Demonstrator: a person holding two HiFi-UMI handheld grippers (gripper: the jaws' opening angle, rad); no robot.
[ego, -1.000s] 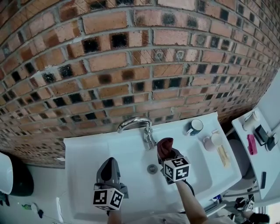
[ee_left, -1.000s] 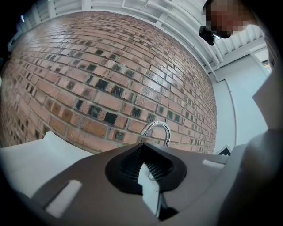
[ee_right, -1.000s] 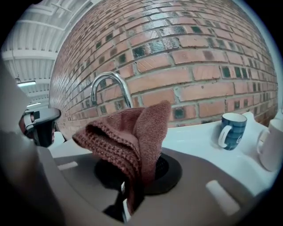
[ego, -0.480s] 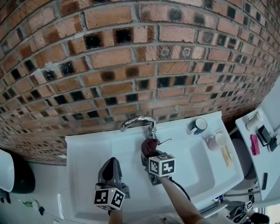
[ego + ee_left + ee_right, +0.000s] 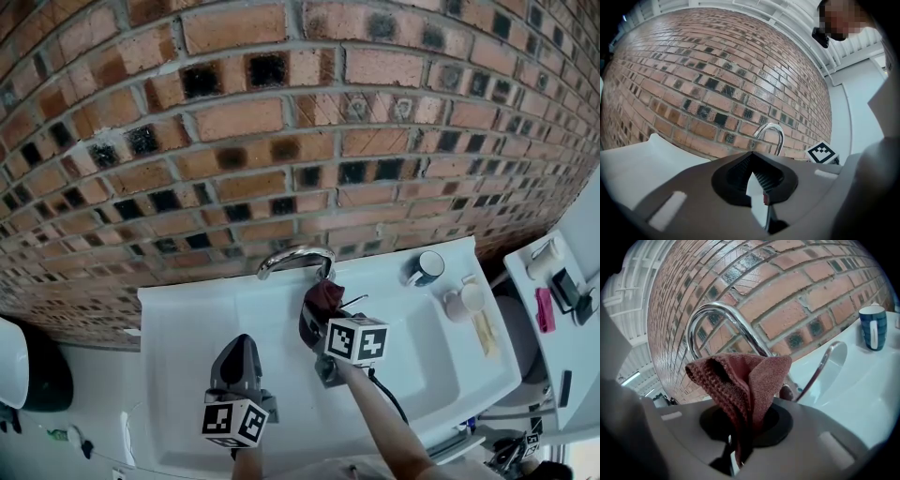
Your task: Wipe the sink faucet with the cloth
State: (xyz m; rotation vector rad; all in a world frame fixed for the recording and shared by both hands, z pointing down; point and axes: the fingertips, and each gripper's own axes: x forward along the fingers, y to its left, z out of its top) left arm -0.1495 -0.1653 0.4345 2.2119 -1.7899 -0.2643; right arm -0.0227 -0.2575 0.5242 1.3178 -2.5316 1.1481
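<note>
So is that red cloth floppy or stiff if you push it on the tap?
Probably floppy: the cloth bunches in loose folds where the right gripper pinches it. Its knitted weave looks soft and light, so it should likely bend around the faucet.

1. faucet (image 5: pixel 722 317): polished metal; smooth, mirror-bright, glossy; its thin lever (image 5: pixel 820 366) is the same shiny metal.
2. cloth (image 5: pixel 750 380): dark red textile; coarse looped weave, matt, lying in soft folds.
3. sink (image 5: pixel 187 319): white; smooth and glossy, ceramic in look.
4. wall (image 5: pixel 281 122): brick; rough, matt, with dark square insets and pale gritty joints.
5. left claw (image 5: pixel 761 187) and right claw (image 5: pixel 740 446): grey plastic shells; smooth, matt; pads (image 5: pixel 766 178) of the left claw black, finely ribbed.
6. marker cubes (image 5: pixel 356 339): flat black-and-white print; matt.
7. mug (image 5: pixel 873 326): glazed; glossy, white with dark blue bands.
</note>
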